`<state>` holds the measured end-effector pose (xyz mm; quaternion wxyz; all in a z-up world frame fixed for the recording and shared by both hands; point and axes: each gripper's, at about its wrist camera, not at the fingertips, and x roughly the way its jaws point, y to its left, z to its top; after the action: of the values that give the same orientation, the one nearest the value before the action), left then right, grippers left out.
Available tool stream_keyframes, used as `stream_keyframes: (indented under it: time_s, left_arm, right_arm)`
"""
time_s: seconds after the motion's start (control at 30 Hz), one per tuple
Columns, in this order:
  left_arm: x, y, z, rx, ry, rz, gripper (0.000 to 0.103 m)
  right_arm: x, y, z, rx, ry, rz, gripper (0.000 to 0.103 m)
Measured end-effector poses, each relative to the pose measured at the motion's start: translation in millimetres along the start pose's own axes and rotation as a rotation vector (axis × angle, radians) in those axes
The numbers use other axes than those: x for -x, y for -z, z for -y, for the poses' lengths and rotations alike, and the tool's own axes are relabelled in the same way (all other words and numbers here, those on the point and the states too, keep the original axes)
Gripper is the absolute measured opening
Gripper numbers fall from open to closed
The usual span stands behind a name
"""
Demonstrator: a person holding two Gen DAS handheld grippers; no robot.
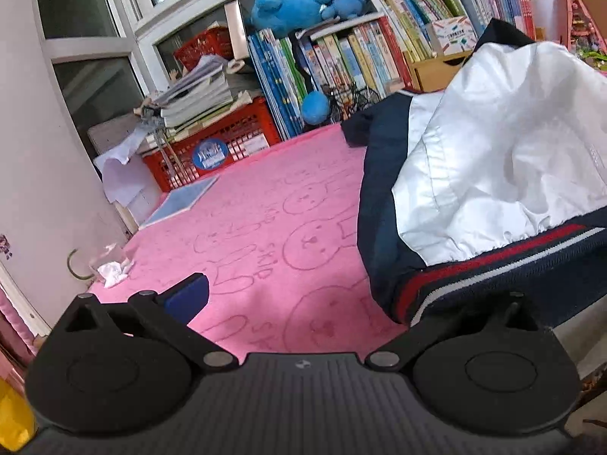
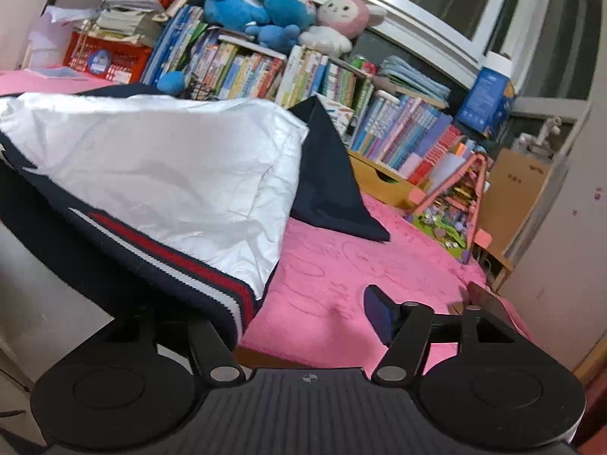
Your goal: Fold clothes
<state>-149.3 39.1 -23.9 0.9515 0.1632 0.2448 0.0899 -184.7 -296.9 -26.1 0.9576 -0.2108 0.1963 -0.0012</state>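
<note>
Pink blanket under a bookshelf. Jacket humped between the grippers, ribbed hem nearest, running left-right. Left gripper spread, hem at its right finger; right gripper spread, hem at its left.

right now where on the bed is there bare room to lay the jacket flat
Bare pink blanket left of the jacket, up to the red crate; another patch right of it, before the pink toy. Crowded along the books.
</note>
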Motion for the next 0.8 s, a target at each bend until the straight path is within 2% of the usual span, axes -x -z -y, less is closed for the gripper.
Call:
stream_keyframes:
  time_s: [0.07, 0.1, 0.13, 0.3, 0.37, 0.4, 0.43, 0.47, 0.57, 0.73, 0.77, 0.8]
  left_arm:
    - [-2, 0, 3, 0.034, 0.016, -0.016, 0.103]
    - [-5, 0, 5, 0.062, 0.023, -0.031, 0.103]
    - [-5, 0, 6, 0.074, 0.026, -0.028, 0.103]
    - [7, 3, 11, -0.024, -0.004, -0.003, 0.103]
    - [13, 8, 12, -0.074, -0.023, 0.018, 0.103]
    - [16, 10, 13, -0.099, -0.032, 0.029, 0.103]
    - [17, 10, 13, -0.108, -0.023, 0.032, 0.103]
    - [18, 10, 12, -0.114, -0.011, 0.035, 0.103]
    - [22, 7, 7, -0.09, 0.066, 0.038, 0.103]
    - [29, 3, -23, 0.057, 0.274, 0.043, 0.103]
    - [31, 4, -27, 0.063, 0.298, 0.041, 0.103]
    - [35, 5, -32, 0.047, 0.286, 0.05, 0.103]
  right_arm:
    - [-5, 4, 4, -0.033, -0.014, -0.019, 0.075]
    - [-6, 4, 5, -0.074, -0.012, -0.02, 0.079]
    - [-7, 4, 7, -0.119, -0.009, -0.02, 0.078]
    - [3, 6, 9, -0.045, -0.022, -0.006, 0.079]
    - [10, 10, 15, -0.028, -0.061, 0.001, 0.086]
    - [11, 12, 19, -0.026, -0.082, 0.001, 0.095]
    - [11, 14, 23, -0.032, -0.109, -0.003, 0.1]
    - [11, 17, 28, -0.039, -0.137, -0.008, 0.1]
    - [14, 15, 48, -0.159, -0.237, -0.004, 0.101]
    - [18, 18, 78, -0.428, -0.577, 0.031, 0.103]
    - [17, 21, 82, -0.462, -0.653, 0.027, 0.103]
    - [15, 24, 85, -0.483, -0.728, 0.013, 0.103]
